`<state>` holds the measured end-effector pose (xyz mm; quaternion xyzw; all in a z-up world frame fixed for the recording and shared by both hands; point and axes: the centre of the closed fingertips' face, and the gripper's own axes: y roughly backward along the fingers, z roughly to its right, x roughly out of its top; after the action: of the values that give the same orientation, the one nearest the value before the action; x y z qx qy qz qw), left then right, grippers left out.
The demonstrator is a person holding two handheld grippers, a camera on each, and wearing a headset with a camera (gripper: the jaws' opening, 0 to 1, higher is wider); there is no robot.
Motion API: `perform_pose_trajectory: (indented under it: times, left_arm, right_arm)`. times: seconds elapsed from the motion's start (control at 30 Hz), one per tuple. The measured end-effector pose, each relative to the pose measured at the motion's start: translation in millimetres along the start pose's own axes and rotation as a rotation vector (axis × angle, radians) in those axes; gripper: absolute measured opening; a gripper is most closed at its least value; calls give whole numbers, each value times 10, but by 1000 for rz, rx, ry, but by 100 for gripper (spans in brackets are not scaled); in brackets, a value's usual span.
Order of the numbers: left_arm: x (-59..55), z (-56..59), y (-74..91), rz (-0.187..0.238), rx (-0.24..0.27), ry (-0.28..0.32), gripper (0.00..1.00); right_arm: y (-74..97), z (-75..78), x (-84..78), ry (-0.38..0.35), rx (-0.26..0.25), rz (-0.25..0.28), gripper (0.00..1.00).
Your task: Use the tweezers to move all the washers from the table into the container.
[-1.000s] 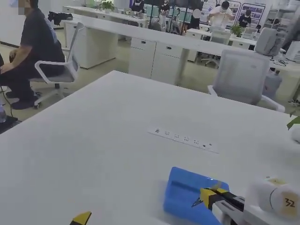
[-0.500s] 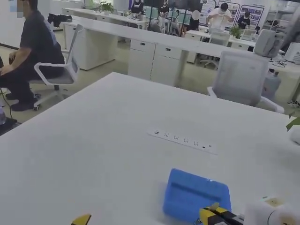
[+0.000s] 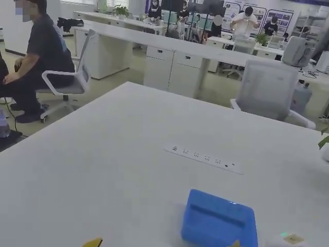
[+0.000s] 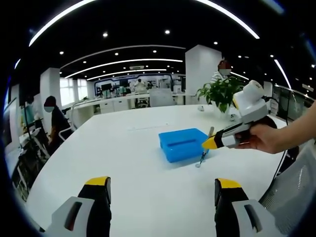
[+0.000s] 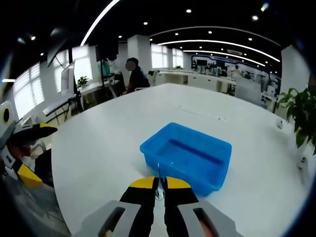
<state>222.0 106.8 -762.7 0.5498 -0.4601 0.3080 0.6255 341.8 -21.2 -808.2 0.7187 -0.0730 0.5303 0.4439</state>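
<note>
1. The white surface [image 3: 103, 170] carries everything, and a power strip [image 3: 203, 157] lies on it beyond the container.
2. The blue container [image 5: 187, 153] stands open on the surface, just ahead of the right hand-held gripper.
3. The left hand-held gripper [image 4: 163, 183] hovers over bare surface, well short of the container. Its jaws are spread wide, with nothing between them.
4. The right hand-held gripper [image 5: 159, 183] has its jaws pressed together on the tweezers. In the left gripper view, a hand [image 4: 261, 140] holds it beside the container.
5. The tweezers [image 4: 202, 158] point down from those jaws, with the tips near the surface, just beside the container's wall.
6. The washers are too small to make out.
</note>
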Motion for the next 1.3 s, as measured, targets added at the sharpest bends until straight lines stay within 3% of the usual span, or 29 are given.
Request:
perform_pose_trajectory:
  times: [0.33, 0.8, 1.3]
  left_arm:
    - [-14, 5, -15, -2, -4, 0, 89]
    - [-37, -4, -27, -5, 0, -5, 88]
    - [-51, -8, -33, -10, 4, -8, 88]
  right_arm:
    - [-93, 10, -1, -8, -10, -7, 2]
    - [-72, -2, -28, 96, -14, -22, 2]
    - [-64, 21, -30, 103, -21, -29, 2]
